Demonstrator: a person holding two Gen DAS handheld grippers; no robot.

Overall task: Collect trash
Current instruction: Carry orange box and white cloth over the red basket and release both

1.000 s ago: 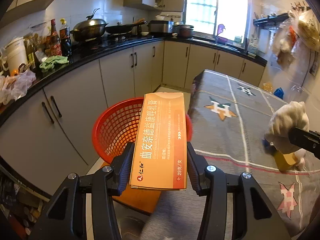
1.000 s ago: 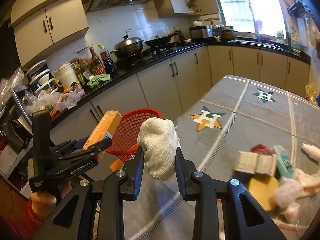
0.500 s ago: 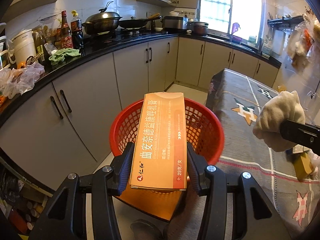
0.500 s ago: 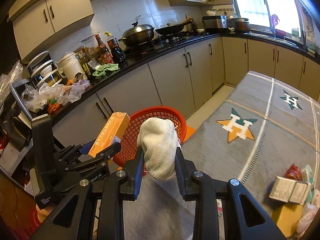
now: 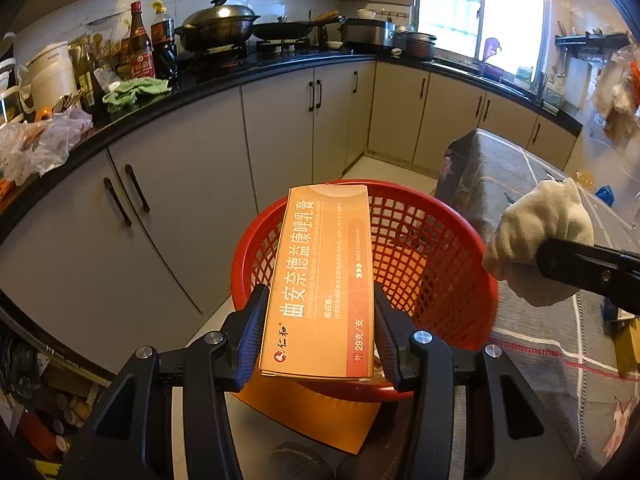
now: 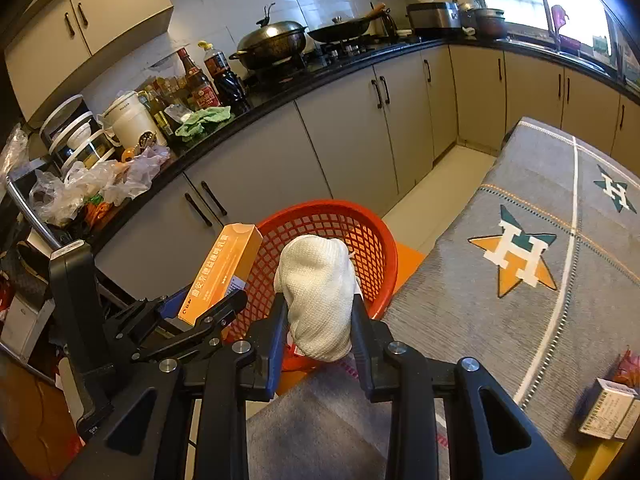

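My left gripper [image 5: 318, 334] is shut on a flat orange medicine box [image 5: 324, 280] and holds it over the near rim of a red mesh basket [image 5: 432, 256]. My right gripper [image 6: 318, 332] is shut on a crumpled white cloth wad [image 6: 318, 292] and holds it at the basket's [image 6: 360, 232] table-side rim. The box [image 6: 224, 268] and the left gripper [image 6: 216, 312] show to the left in the right wrist view. The cloth wad [image 5: 540, 236] shows at the right in the left wrist view.
The basket stands on an orange stool [image 6: 408, 260] beside a table with a grey patterned cloth [image 6: 520, 320]. More trash lies on the table at the right: a small carton [image 6: 610, 408] and a red wrapper [image 6: 628, 368]. Grey cabinets [image 5: 192, 184] and a cluttered counter run behind.
Both grippers have moved left from the table toward the basket with their loads. The basket now looks larger and sits right under the box and the cloth wad.
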